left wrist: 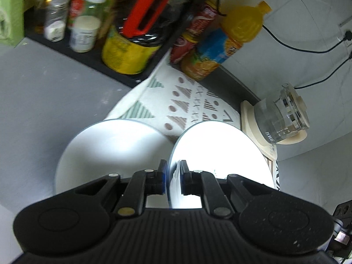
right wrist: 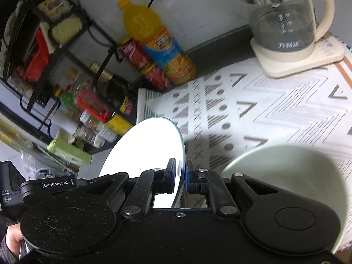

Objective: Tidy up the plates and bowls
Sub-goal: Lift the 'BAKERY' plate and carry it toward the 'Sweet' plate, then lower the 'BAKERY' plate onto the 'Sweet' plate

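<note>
In the left wrist view my left gripper (left wrist: 172, 167) is shut on the near rim of a white plate (left wrist: 220, 149), held tilted above the patterned mat (left wrist: 187, 101). A second white plate (left wrist: 110, 154) lies just left of it, partly hidden by the gripper body. In the right wrist view my right gripper (right wrist: 181, 167) is shut on the edge of a white plate (right wrist: 149, 147), which stands tilted on its edge. A pale bowl (right wrist: 286, 171) sits on the mat (right wrist: 275, 110) to the right, its near part hidden behind the gripper.
A glass kettle (right wrist: 283, 28) on a cream base stands at the mat's far right. An orange juice bottle (right wrist: 158, 41) and red cans (right wrist: 145, 66) line the wall. A black rack (left wrist: 92, 63) of jars and bottles borders the left, with a green box (right wrist: 70, 151) nearby.
</note>
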Action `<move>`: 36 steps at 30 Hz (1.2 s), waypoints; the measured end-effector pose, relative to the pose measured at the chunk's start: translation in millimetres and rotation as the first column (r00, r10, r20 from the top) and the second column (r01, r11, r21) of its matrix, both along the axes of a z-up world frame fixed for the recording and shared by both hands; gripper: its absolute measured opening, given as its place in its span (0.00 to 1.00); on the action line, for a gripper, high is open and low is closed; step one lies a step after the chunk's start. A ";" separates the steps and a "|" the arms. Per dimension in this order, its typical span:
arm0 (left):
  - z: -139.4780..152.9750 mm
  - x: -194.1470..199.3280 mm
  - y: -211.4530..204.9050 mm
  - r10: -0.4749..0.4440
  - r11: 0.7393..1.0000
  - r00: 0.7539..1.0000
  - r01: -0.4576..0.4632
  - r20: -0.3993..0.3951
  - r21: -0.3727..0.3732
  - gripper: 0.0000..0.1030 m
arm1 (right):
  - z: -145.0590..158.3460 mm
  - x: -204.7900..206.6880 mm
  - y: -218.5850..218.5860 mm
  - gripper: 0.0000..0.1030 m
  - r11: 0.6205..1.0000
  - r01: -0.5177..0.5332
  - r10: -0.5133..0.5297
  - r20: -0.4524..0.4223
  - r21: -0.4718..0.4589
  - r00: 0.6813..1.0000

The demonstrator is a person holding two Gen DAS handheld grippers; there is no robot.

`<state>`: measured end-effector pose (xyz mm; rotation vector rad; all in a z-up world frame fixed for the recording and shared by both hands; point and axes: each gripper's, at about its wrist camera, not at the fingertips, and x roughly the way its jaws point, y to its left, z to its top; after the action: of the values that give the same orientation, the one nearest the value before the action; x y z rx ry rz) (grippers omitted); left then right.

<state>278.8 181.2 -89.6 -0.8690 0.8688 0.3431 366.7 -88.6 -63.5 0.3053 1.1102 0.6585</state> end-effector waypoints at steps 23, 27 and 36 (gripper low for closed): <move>-47.9 -93.7 17.6 0.118 0.992 0.990 -0.121 -0.072 -0.043 0.09 | -32.7 -69.5 50.7 0.09 0.985 -0.130 0.130 -0.010 -0.116 0.991; -51.2 -90.2 18.8 0.116 0.992 0.990 -0.119 -0.076 -0.041 0.09 | -36.5 -67.4 52.7 0.09 0.982 -0.131 0.131 -0.009 -0.135 0.991; -61.5 -74.3 20.9 0.094 0.995 0.989 -0.097 -0.111 -0.024 0.09 | -46.9 -68.3 66.1 0.09 0.958 -0.145 0.159 0.039 -0.248 0.986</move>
<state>204.5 202.1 -151.0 -0.9276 0.9380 0.4660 298.3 -22.5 -110.4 -0.0115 1.1521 0.6544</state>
